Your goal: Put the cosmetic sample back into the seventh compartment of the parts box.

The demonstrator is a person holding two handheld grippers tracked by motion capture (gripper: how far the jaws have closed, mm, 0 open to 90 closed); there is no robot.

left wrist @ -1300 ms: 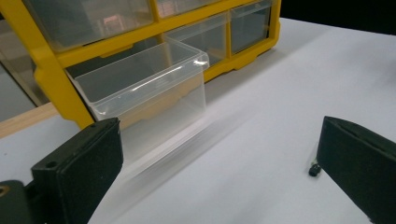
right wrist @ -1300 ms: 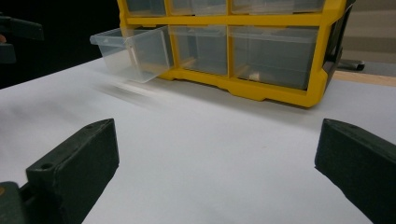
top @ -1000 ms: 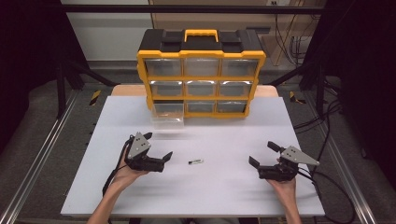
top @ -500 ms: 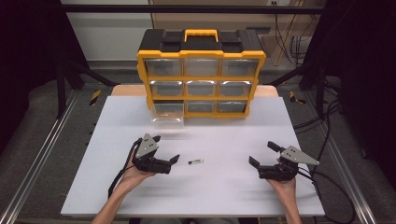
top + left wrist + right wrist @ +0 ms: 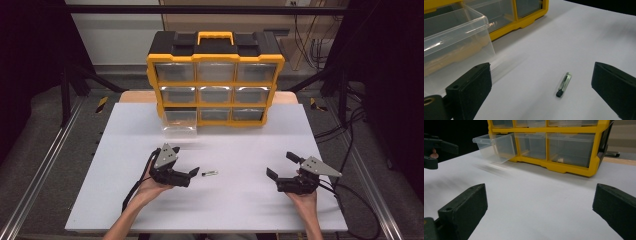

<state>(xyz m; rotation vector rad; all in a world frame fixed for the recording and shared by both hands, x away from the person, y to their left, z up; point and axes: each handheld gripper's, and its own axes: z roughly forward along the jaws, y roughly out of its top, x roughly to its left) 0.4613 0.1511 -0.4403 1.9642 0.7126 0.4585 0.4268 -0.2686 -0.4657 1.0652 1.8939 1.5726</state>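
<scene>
A small glass tube with a dark end cap [image 5: 210,173] lies on the white table top [image 5: 225,210]. My left gripper [image 5: 191,176] is open just left of it. In the left gripper view the tube [image 5: 563,84] lies between the two spread jaws, nearer the right one, and touches neither; my left gripper [image 5: 541,85] holds nothing. My right gripper [image 5: 281,165] is open at the right of the table, well away from the tube. In the right gripper view my right gripper [image 5: 539,207] has only bare table between its jaws.
A yellow and black drawer organizer [image 5: 215,80] stands at the back of the table. Its bottom-left clear drawer [image 5: 180,122] is pulled out towards me and looks empty; the drawer [image 5: 454,45] lies just beyond the left jaw. The left gripper [image 5: 436,150] shows far off.
My left gripper has moved right and a little forward, so its jaws now flank the small tube. The right gripper and the tube have stayed where they were.
</scene>
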